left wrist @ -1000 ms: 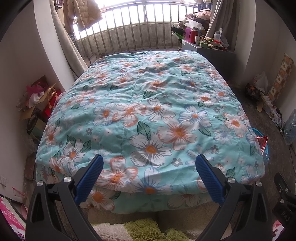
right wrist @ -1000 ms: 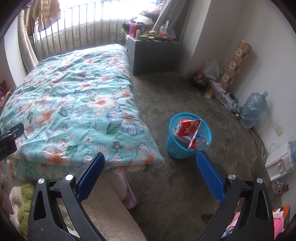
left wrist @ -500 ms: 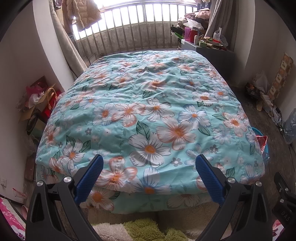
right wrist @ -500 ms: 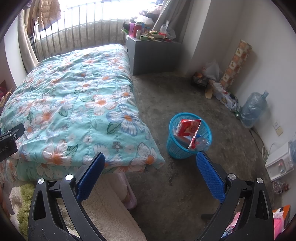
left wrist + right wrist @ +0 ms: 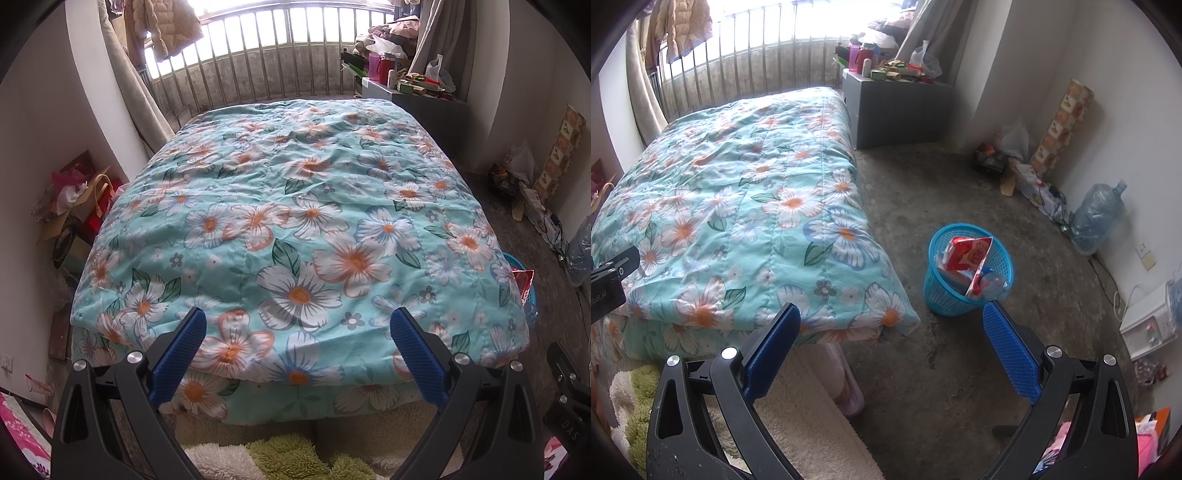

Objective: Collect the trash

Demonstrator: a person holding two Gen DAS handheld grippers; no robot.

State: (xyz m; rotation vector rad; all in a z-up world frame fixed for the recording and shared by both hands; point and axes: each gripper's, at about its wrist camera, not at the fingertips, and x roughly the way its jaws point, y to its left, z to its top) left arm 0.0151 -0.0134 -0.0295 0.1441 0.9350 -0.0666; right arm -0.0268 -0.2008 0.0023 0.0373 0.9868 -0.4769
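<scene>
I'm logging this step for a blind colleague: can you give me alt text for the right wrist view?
An open, empty right hand-held gripper points at a concrete floor where a blue mesh wastebasket holds a red snack bag and a plastic bottle. To its left lies a bed with a floral quilt; a large water jug stands by the right wall.

I see a turquoise quilt (image 5: 295,206) printed with white and orange flowers and green leaves. My grippers' pads (image 5: 1010,349) are blue on black frames. The trash basket (image 5: 964,291) is bright blue mesh holding a red-and-white wrapper (image 5: 971,254). The cabinet (image 5: 901,110) is grey, the floor (image 5: 960,369) mottled grey-brown.
</scene>
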